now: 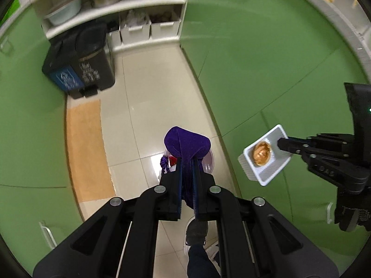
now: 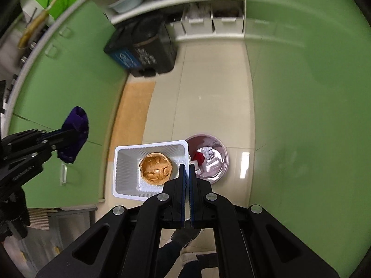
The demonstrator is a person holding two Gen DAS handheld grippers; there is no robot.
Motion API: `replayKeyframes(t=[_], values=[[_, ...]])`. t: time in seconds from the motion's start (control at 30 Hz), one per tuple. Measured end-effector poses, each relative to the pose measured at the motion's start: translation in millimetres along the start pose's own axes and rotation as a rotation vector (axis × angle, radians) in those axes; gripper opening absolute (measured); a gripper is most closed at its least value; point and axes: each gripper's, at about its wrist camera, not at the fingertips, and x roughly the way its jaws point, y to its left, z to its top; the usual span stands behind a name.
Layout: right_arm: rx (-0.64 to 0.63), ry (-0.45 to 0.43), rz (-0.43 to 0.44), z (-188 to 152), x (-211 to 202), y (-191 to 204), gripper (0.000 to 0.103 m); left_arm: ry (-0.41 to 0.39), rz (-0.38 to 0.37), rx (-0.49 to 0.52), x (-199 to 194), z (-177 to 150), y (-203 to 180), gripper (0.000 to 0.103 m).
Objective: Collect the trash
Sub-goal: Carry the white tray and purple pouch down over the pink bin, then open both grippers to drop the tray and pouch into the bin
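Note:
My left gripper (image 1: 187, 159) is shut on a purple cloth (image 1: 186, 143), which hangs above a small purple-rimmed waste bin (image 1: 207, 162) on the floor. In the right wrist view that cloth (image 2: 75, 131) shows at the left in the same gripper (image 2: 76, 132). My right gripper (image 2: 187, 165) is shut on the rim of a white plastic tray (image 2: 126, 169) that carries an orange-brown round food scrap (image 2: 155, 167). The tray (image 1: 266, 169) hangs right of the cloth, with the right gripper (image 1: 279, 142) on its edge. The waste bin (image 2: 216, 155) holds red and white scraps.
Green cabinet doors (image 1: 266, 64) line both sides of the narrow tiled floor. A black two-part pedal bin (image 1: 78, 69) stands at the far end under white shelves (image 1: 148, 0) with pots. An orange mat (image 1: 87, 148) lies on the left. A person's shoe (image 1: 197, 232) is below.

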Motion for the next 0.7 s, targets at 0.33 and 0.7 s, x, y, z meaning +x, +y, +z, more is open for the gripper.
replayKeyframes(t=[0.33,0.7], values=[[-0.006,0.075,-0.009,-3.8,138.6,-23.8,0.002,0.059,-0.018,-0.041,116.7,-28.5,34.1,0.007],[-0.015,0.091,-0.049,-8.0,209.6,-46.8,0.045,0.095,-0.032,-0.026,183.1,-37.0,39.6,0.007]])
